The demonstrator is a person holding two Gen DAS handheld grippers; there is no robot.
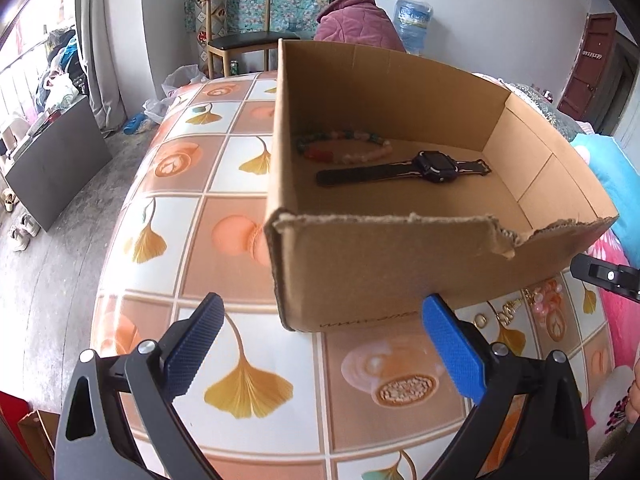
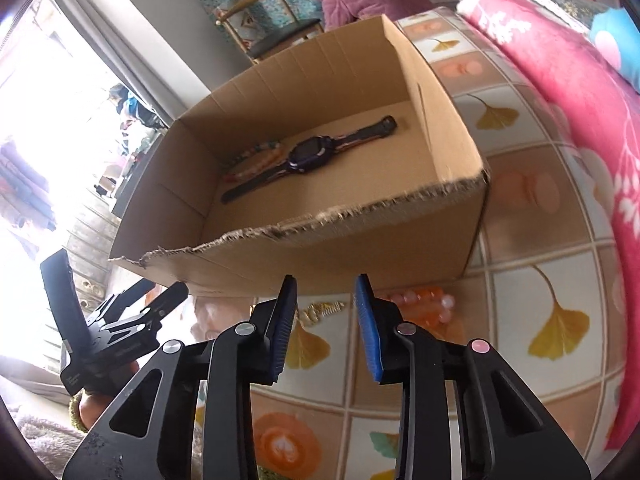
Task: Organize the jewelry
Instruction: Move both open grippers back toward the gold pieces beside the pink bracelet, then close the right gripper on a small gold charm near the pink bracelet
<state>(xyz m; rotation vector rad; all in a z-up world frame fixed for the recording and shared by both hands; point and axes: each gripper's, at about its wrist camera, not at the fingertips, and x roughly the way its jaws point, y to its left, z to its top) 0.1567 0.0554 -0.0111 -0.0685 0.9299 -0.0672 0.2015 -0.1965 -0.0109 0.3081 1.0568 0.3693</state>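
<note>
**Mia:** What is closest to us?

**Ben:** The left gripper (image 1: pixel 320 344). Its jaws are wide apart, with nothing between them. It hangs over the worktop with the orange and white tile cloth with yellow leaves (image 1: pixel 224 264).

**Mia:** And the right gripper (image 2: pixel 326 320)?

**Ben:** Its blue pads stand close together, a narrow gap. I see nothing held in them.

**Mia:** What is just past the jaws?

**Ben:** A thin gold chain piece (image 2: pixel 322 310) and a bunch of pink and orange beads (image 2: pixel 420 304). They lie on the worktop, right by the front wall of the brown cardboard box with a torn edge (image 2: pixel 360 248). I think they come next, as they are not yet put away.

**Mia:** What is in the box?

**Ben:** A black wrist watch with a dark strap (image 1: pixel 432 168) lies flat on the bottom. Behind it is a bracelet of pink, green and red beads (image 1: pixel 340 146). The box keeps them together.

**Mia:** Any words?

**Ben:** Some print low on the box front, too small to read.

**Mia:** And far away?

**Ben:** A person in a pink padded coat (image 1: pixel 356 20), beside a wooden chair (image 1: pixel 240 28).
</note>
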